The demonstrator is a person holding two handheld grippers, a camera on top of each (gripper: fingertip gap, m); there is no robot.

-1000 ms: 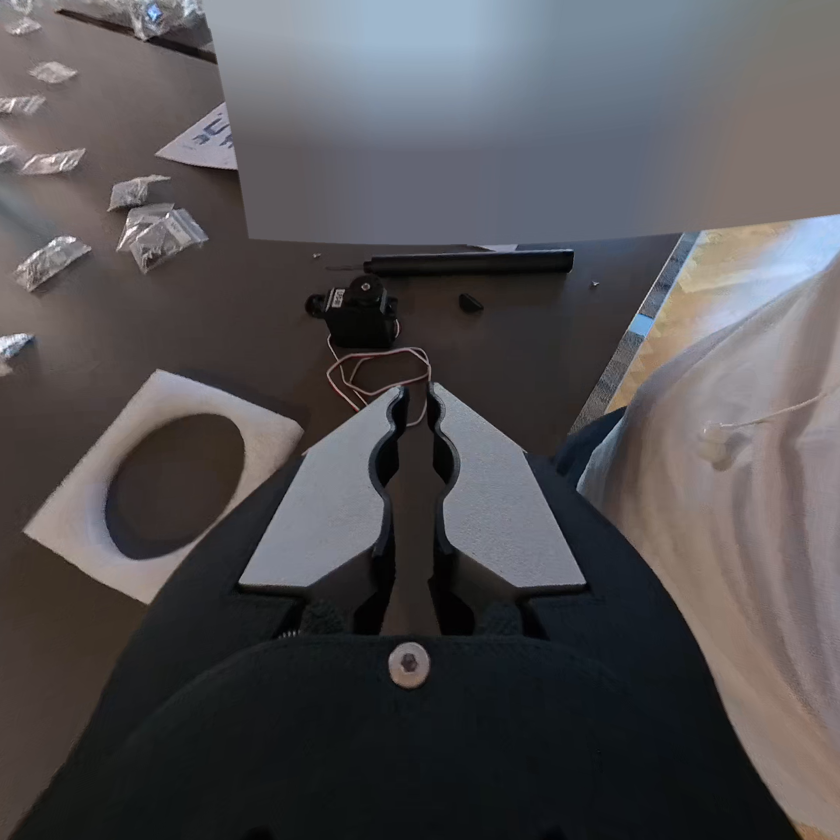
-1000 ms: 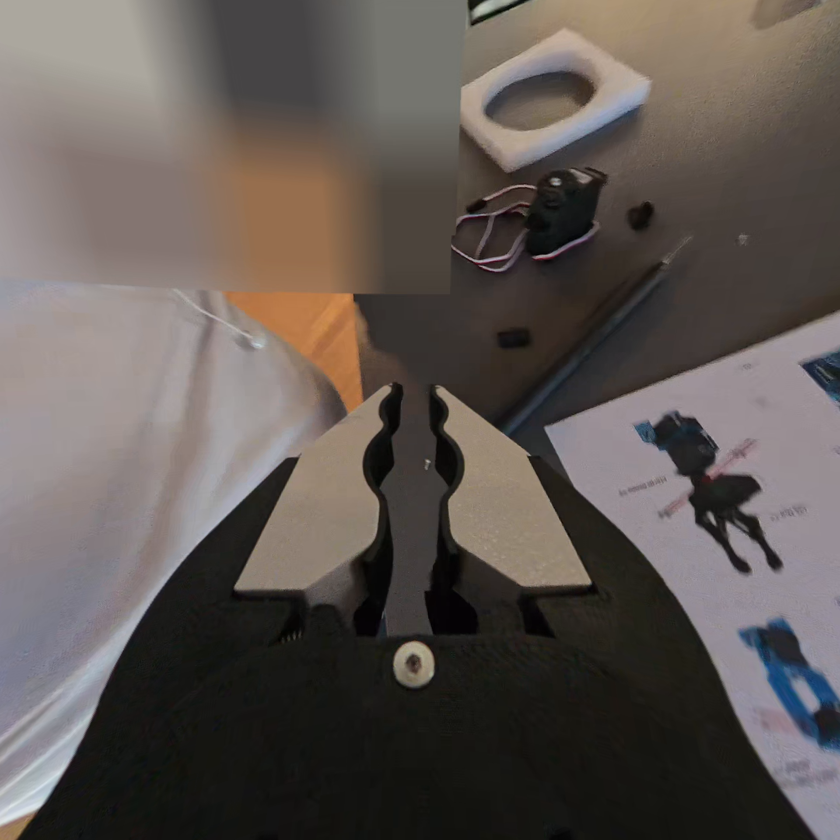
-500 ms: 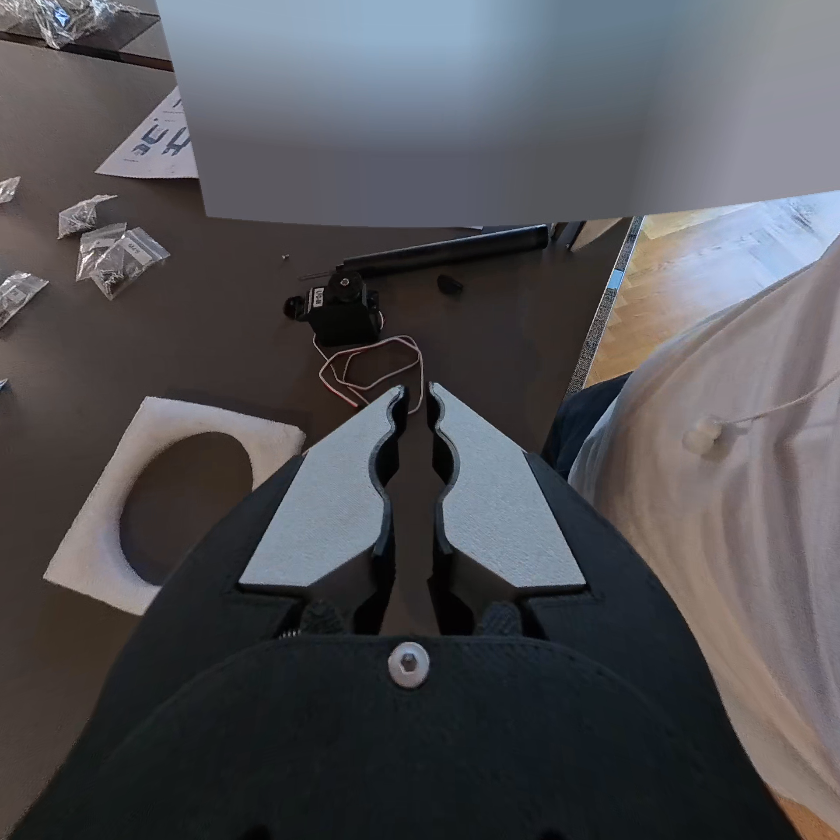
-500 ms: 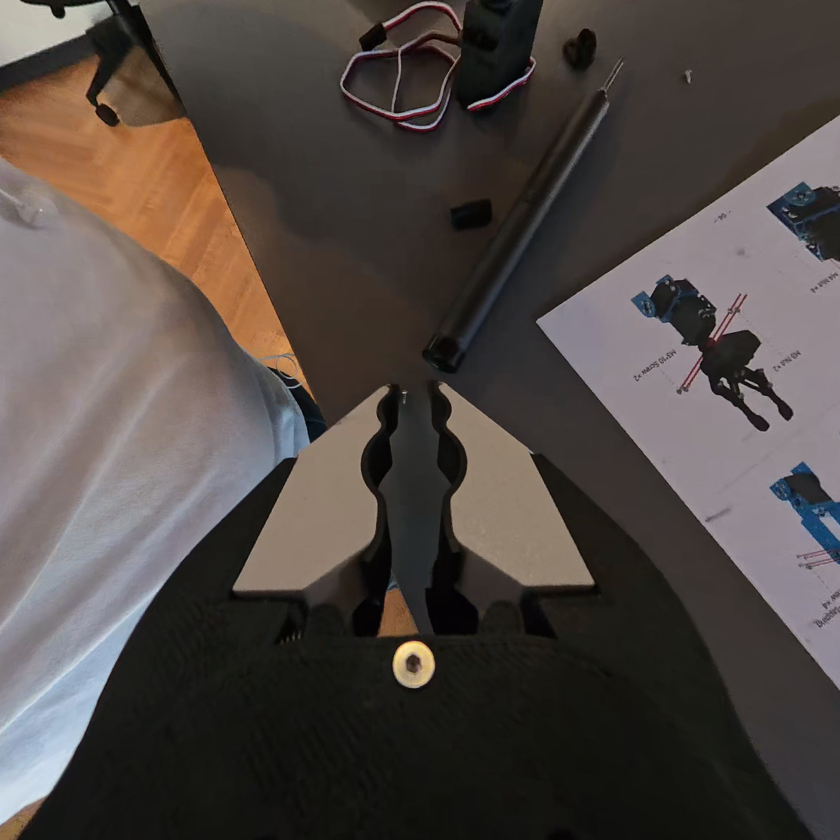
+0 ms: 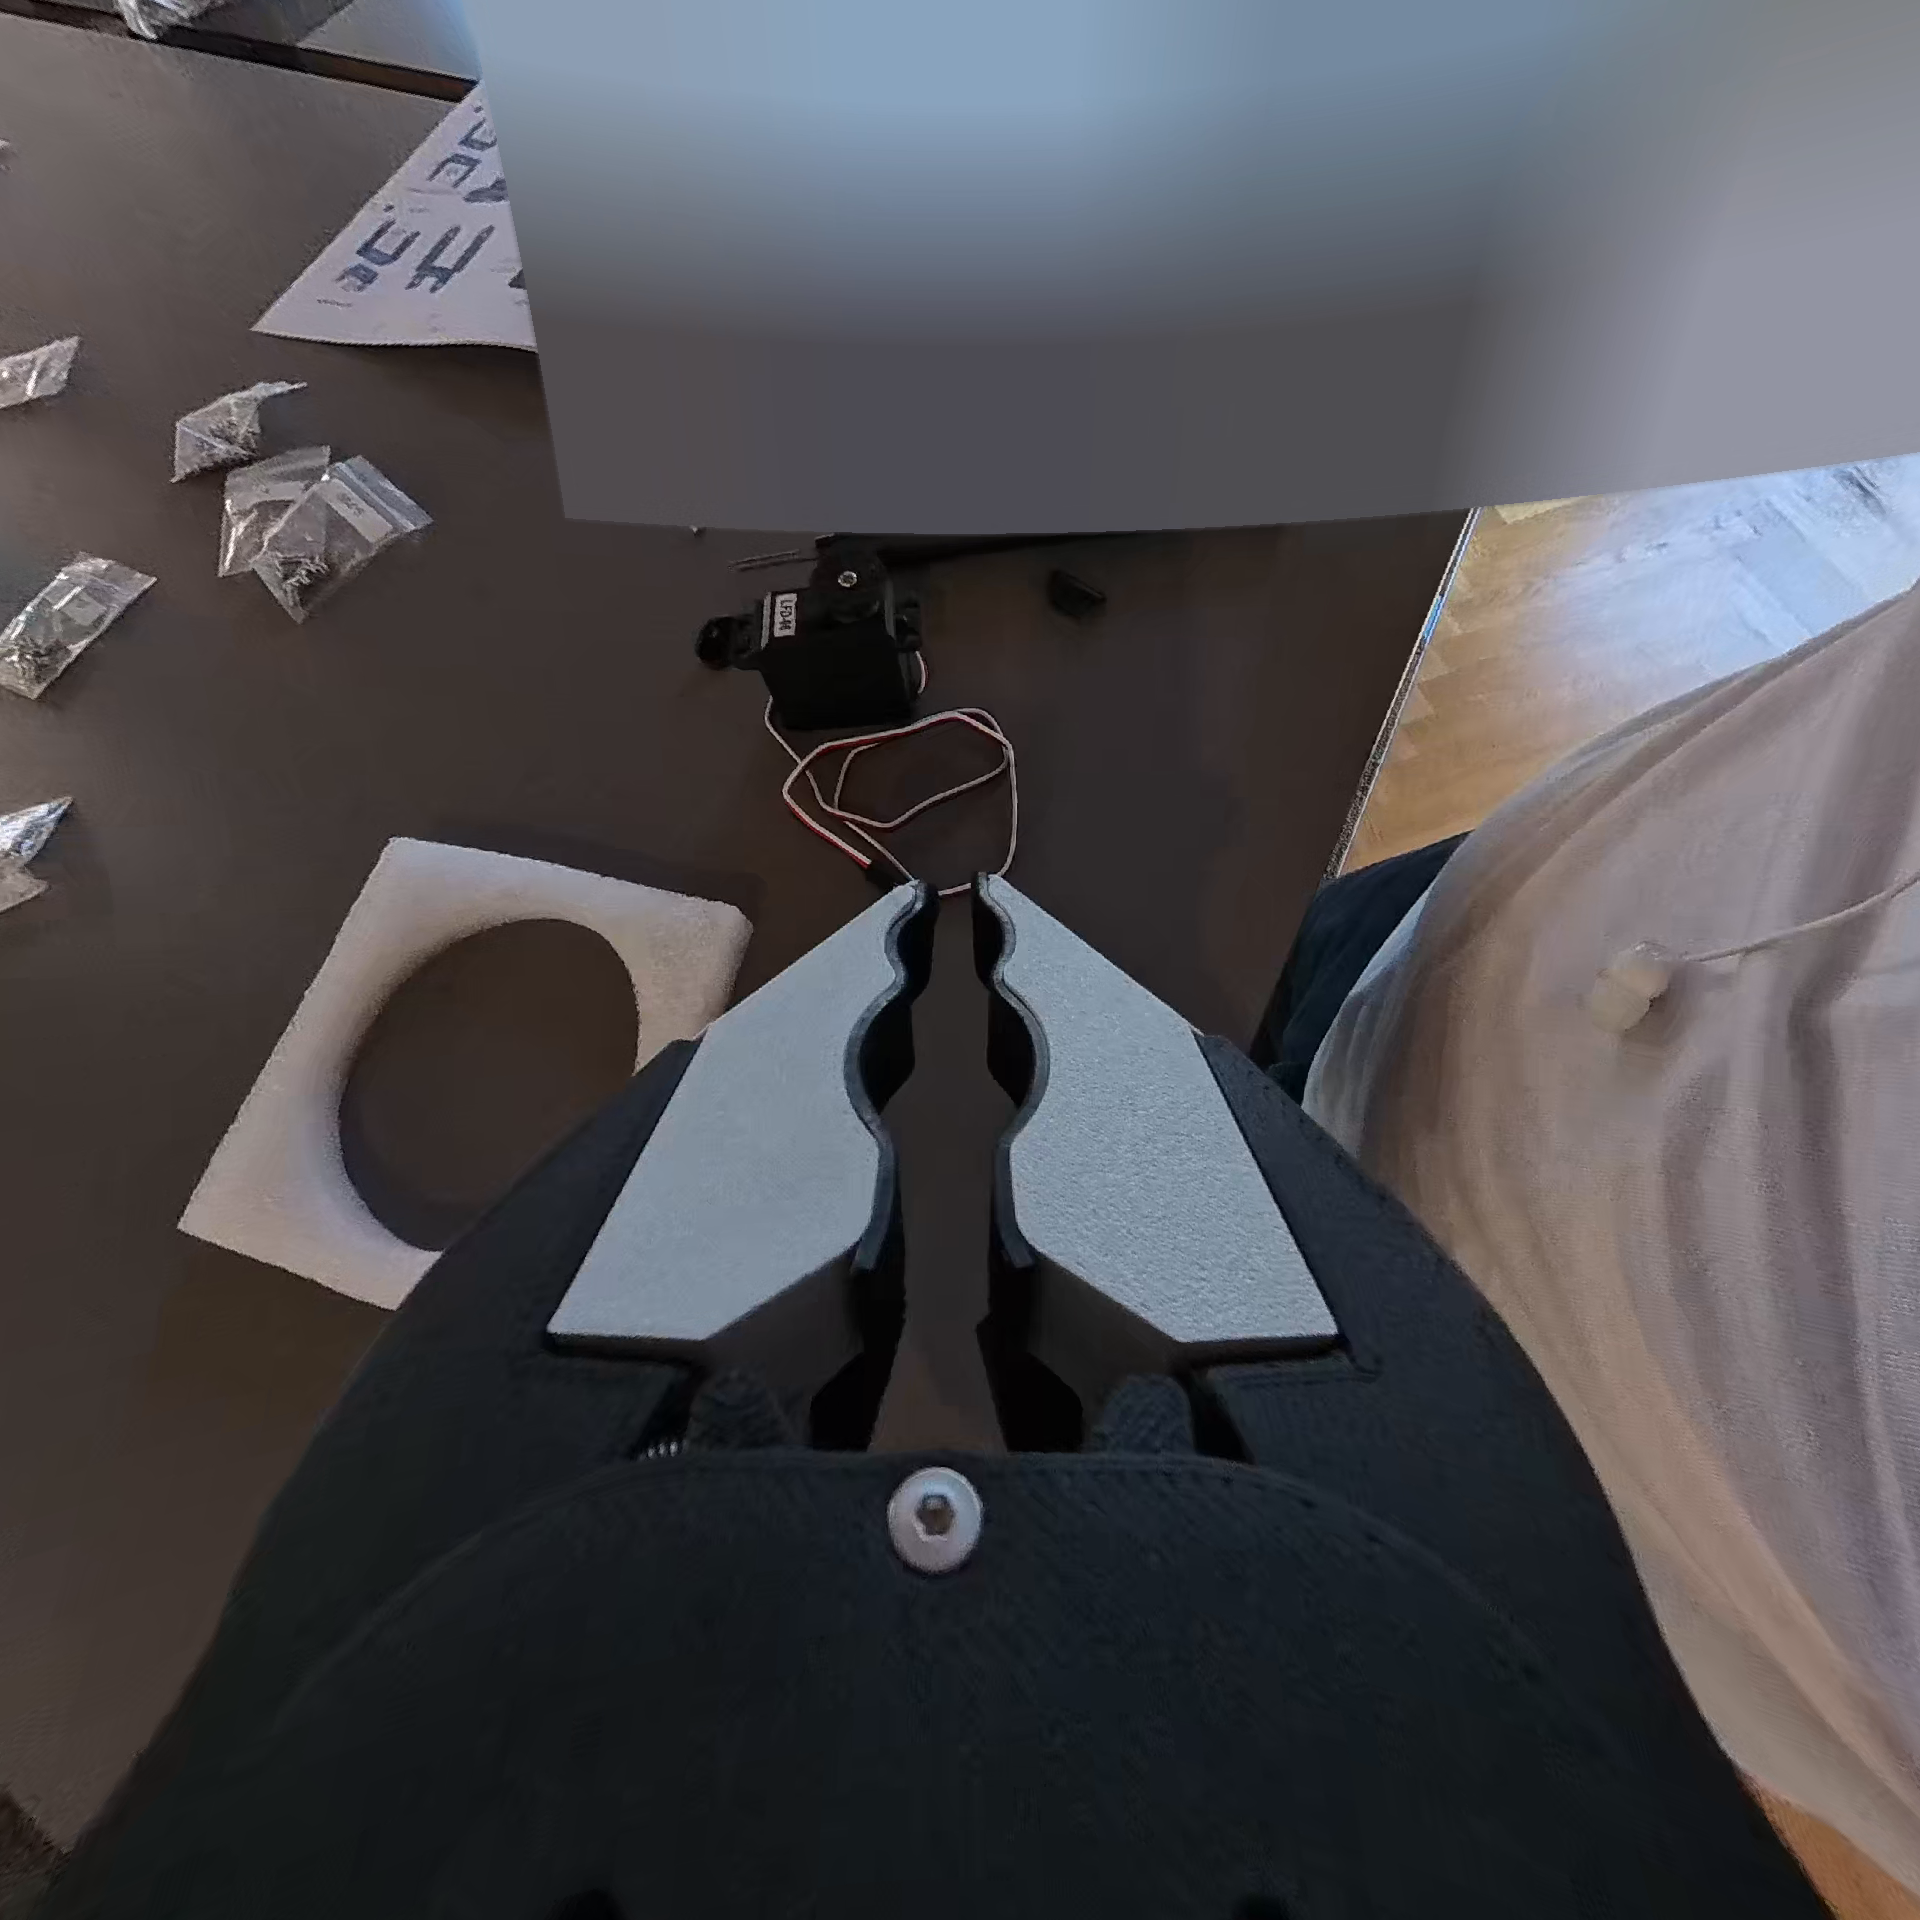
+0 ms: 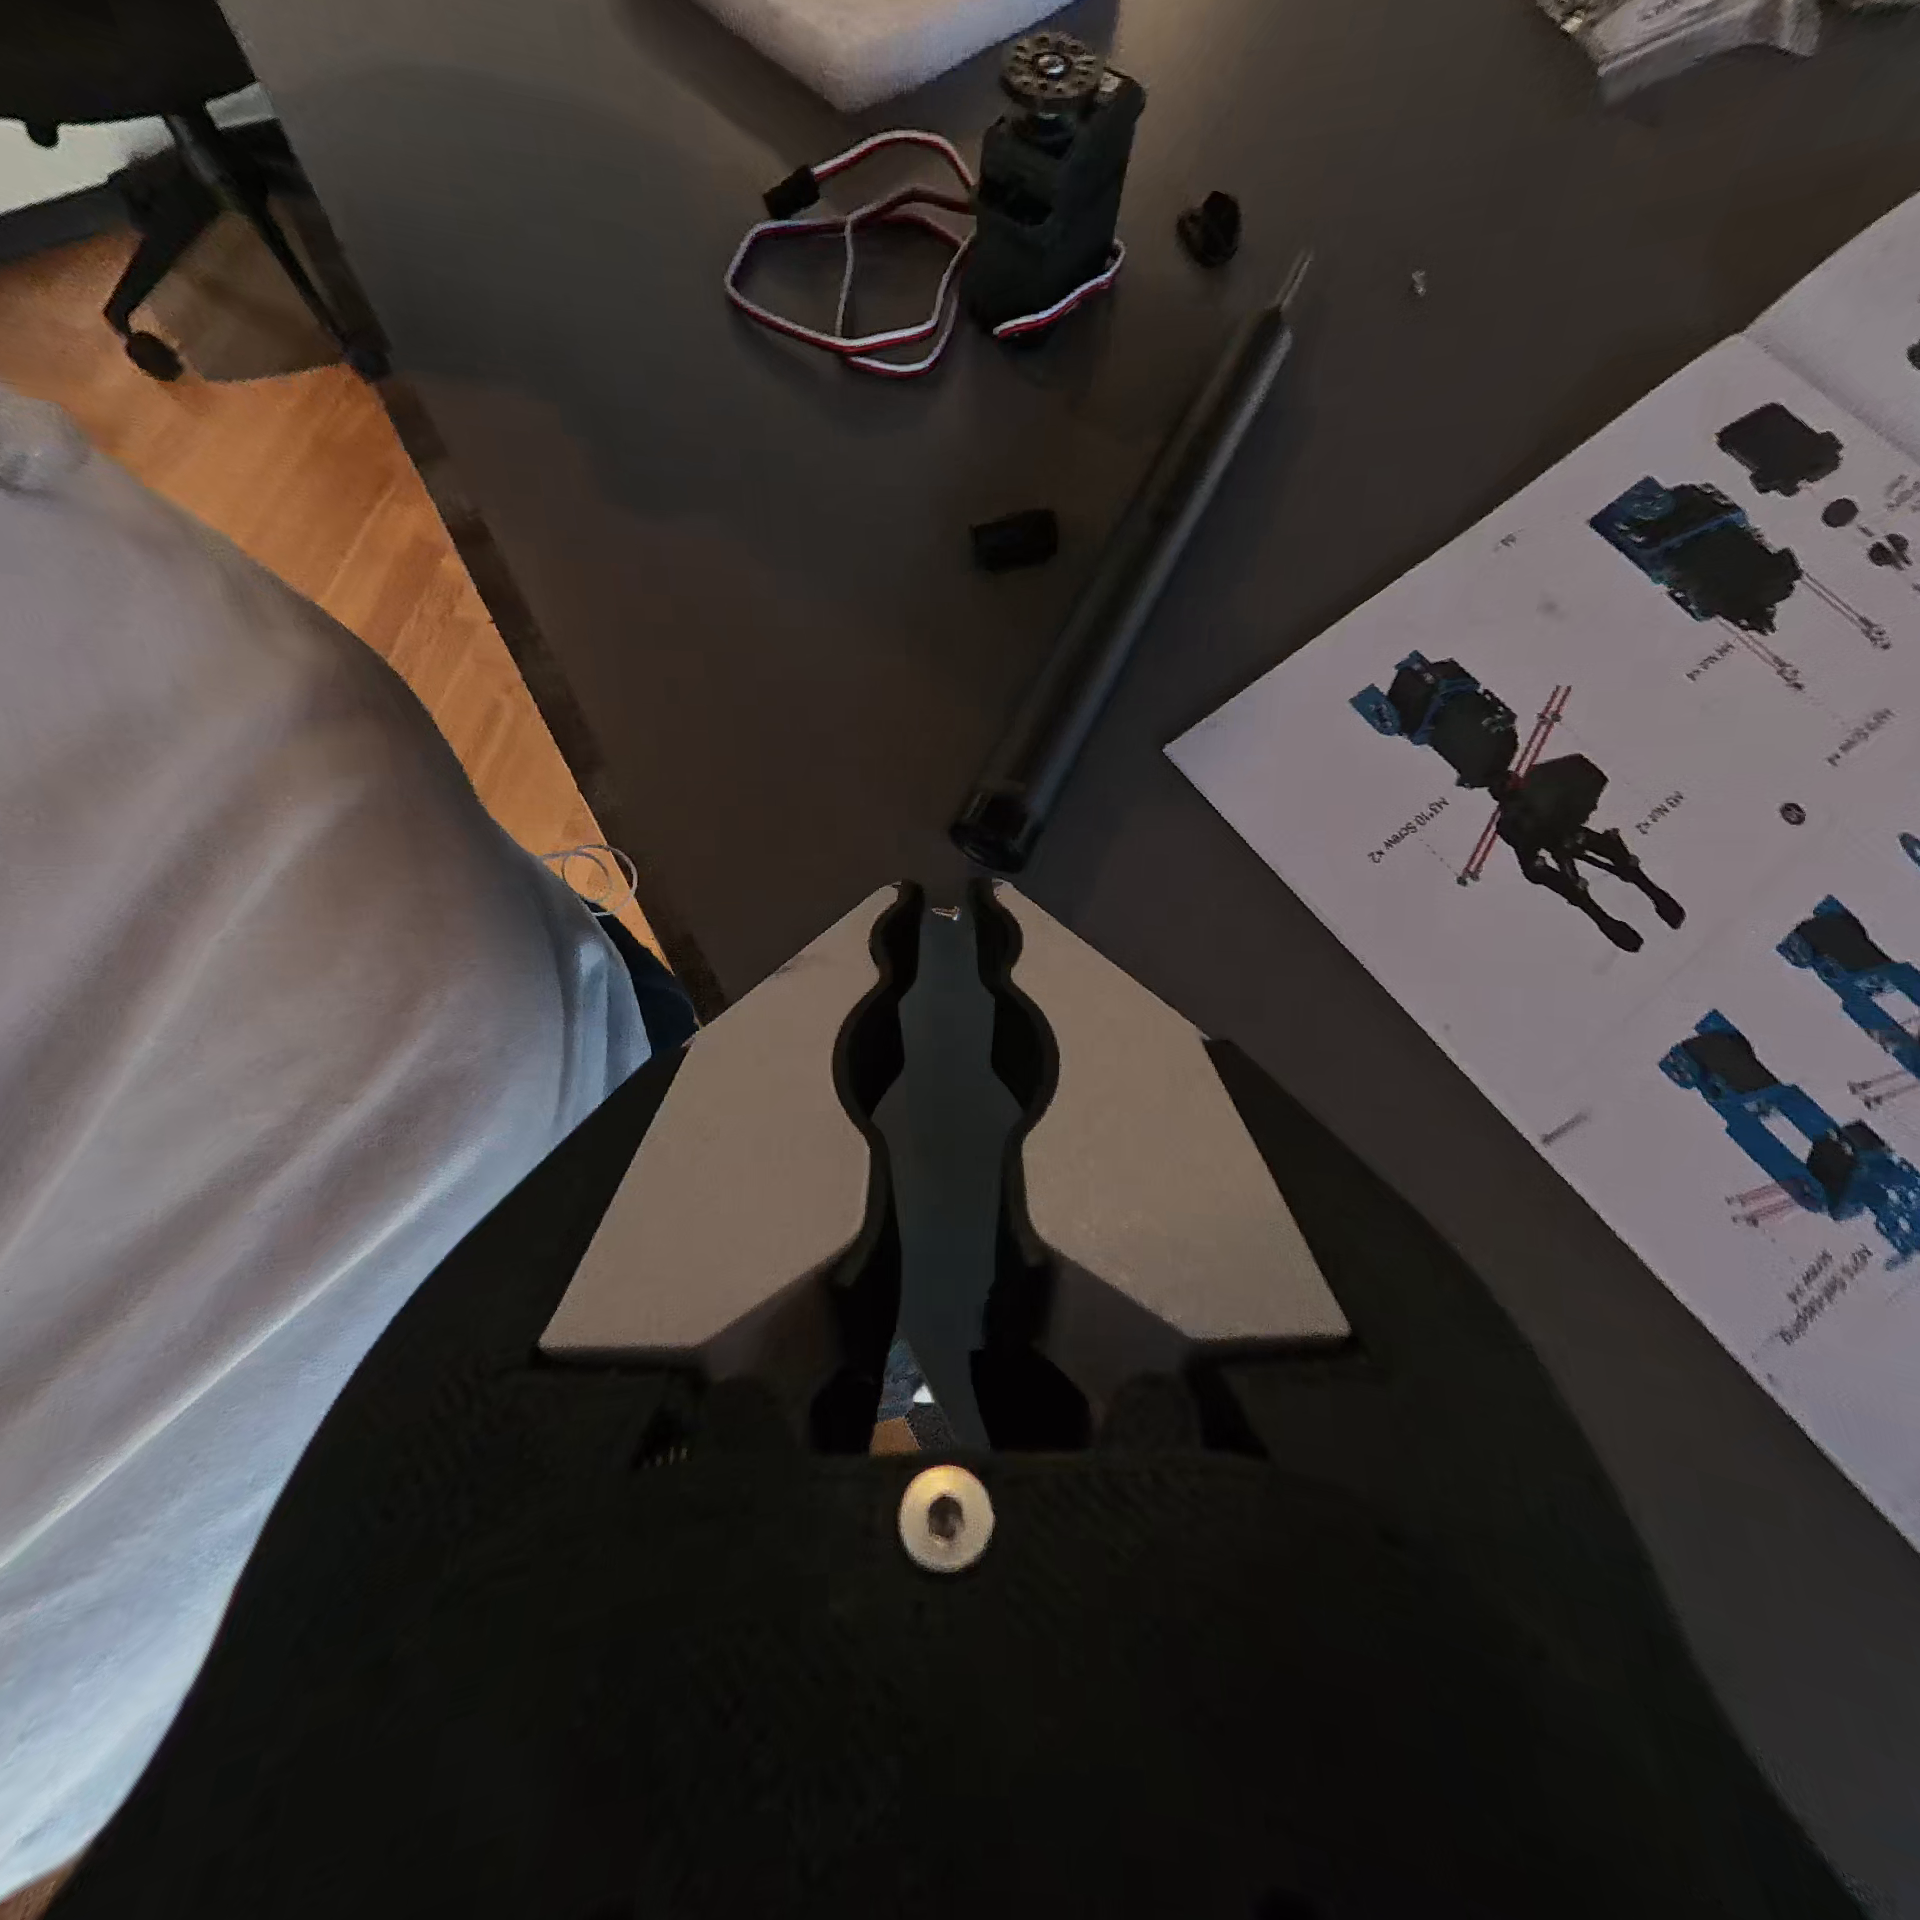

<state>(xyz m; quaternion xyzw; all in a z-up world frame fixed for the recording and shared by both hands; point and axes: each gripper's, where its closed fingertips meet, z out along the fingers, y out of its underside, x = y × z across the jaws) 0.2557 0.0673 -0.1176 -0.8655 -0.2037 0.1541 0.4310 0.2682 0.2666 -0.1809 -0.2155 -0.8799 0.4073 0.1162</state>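
In the left wrist view my left gripper (image 5: 951,888) is shut and empty, with only a narrow slit between its tips. It hovers over the dark table just short of the looped red-and-white wire (image 5: 904,779) of a black servo motor (image 5: 836,655). In the right wrist view my right gripper (image 6: 945,894) is also shut and holds nothing. Its tips are just short of the butt end of a black screwdriver (image 6: 1132,582). A tiny screw (image 6: 945,912) lies on the table at the tips. The servo (image 6: 1049,197) and its wire (image 6: 842,281) lie farther ahead.
A white foam square with a round hole (image 5: 312,1174) lies left of my left gripper. Small plastic bags (image 5: 312,520) lie farther left. Two small black parts (image 6: 1013,540) (image 6: 1210,223) lie near the screwdriver, and a printed sheet (image 6: 1558,831) is on the right. A person's white shirt (image 5: 1662,1039) is at the table edge (image 5: 1392,707). To the black servo motor (image 5: 836,655): left tips about 11 cm, right tips about 15 cm. Between my left fingertips and the servo (image 6: 1049,197) there is roughly 12 cm. It turns up in the left wrist view (image 5: 897,592) as well.
My right gripper has swung down over the table until the screwdriver's end sits just ahead of its tips. My left gripper has shifted slightly, staying behind the servo wire. Both stayed shut.
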